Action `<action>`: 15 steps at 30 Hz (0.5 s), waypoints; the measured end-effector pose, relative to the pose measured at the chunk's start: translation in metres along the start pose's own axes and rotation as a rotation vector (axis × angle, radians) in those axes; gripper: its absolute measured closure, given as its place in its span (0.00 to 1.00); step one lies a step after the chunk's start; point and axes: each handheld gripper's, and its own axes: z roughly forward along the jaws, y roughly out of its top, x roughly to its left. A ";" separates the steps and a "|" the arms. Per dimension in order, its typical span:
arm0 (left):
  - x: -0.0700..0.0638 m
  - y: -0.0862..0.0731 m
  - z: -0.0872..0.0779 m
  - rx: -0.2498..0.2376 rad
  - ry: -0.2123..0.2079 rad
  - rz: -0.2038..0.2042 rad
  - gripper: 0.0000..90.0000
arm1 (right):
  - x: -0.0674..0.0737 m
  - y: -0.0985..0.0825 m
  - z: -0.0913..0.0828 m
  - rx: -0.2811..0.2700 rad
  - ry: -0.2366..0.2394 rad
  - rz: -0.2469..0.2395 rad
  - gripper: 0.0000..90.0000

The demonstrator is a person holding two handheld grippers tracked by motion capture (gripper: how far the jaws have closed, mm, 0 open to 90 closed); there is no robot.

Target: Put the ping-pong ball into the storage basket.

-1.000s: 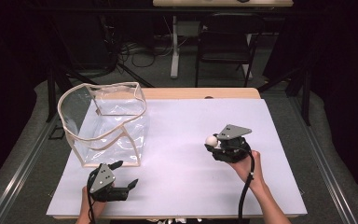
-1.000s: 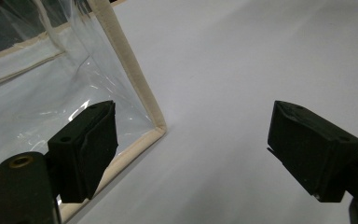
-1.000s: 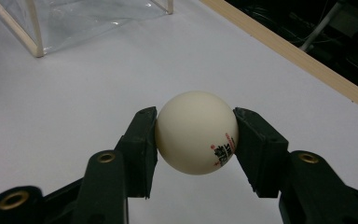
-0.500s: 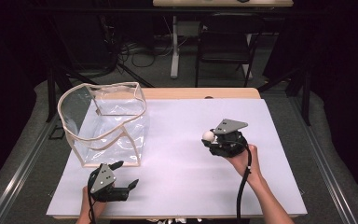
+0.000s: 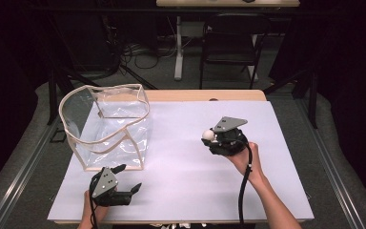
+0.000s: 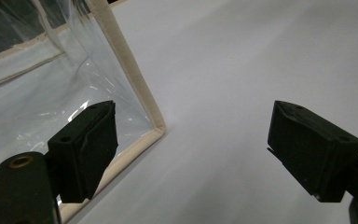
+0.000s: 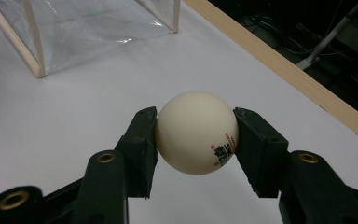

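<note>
Dark room, cables and a chair (image 5: 228,36) on the floor beyond the bench (image 5: 181,200), which carried a white sheet with a bare wooden strip along its far edge. Landmark: clear plastic bin (image 5: 106,125) with cream-taped edges, standing open-topped on the sheet's far left part. Left tool (image 5: 128,179) sat just in front of the bin's near side, close to the sheet's near edge, held low in the left hand (image 5: 91,210); in the left gripper view (image 6: 193,149) its jaws stood wide apart with nothing between them, and the bin's near bottom corner (image 6: 156,128) lay just ahead of the left jaw. Right tool (image 5: 209,137) was well to the right of the bin, lifted above the sheet, right hand (image 5: 243,160) under it, grey plate on top, cable trailing back along the forearm. Its jaws were clamped on a white ping-pong ball (image 7: 196,132), one pad on each side, red and black print facing the camera. Ball clear of the sheet, well apart from the bin, bin corner seen beyond it (image 7: 37,70) in the right gripper view.
</note>
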 end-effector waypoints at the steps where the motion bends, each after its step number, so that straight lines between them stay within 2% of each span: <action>1: 0.000 0.000 0.000 0.000 0.000 -0.001 0.18 | 0.000 0.001 0.001 0.000 0.001 0.000 0.57; 15: 0.000 0.000 0.001 0.004 -0.002 -0.002 0.18 | -0.006 0.012 0.011 -0.002 0.013 0.005 0.57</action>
